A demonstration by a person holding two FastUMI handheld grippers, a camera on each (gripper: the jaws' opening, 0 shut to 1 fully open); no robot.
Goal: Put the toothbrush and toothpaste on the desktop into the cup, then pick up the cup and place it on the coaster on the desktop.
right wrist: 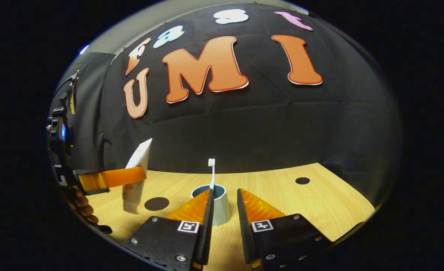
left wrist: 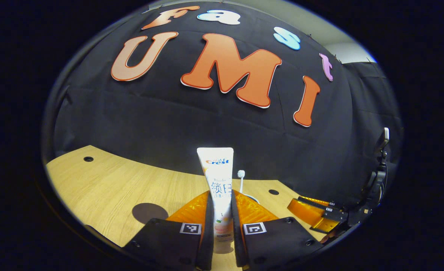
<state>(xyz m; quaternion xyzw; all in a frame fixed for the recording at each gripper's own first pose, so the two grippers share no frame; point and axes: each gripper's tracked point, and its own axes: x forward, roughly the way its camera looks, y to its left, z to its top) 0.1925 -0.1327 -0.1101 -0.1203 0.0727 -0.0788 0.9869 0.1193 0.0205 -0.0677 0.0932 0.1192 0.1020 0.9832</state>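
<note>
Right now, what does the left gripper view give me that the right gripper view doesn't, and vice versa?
Left gripper view: the toothpaste face-on and upright, clamped in the left gripper, with the right gripper side-on at the right edge.
Right gripper view: the cup with the toothbrush standing in it, just ahead of the open right gripper. The toothpaste hangs clear of the desk.
Both: toothpaste, toothbrush head, dark round coaster, wooden desk.
</note>
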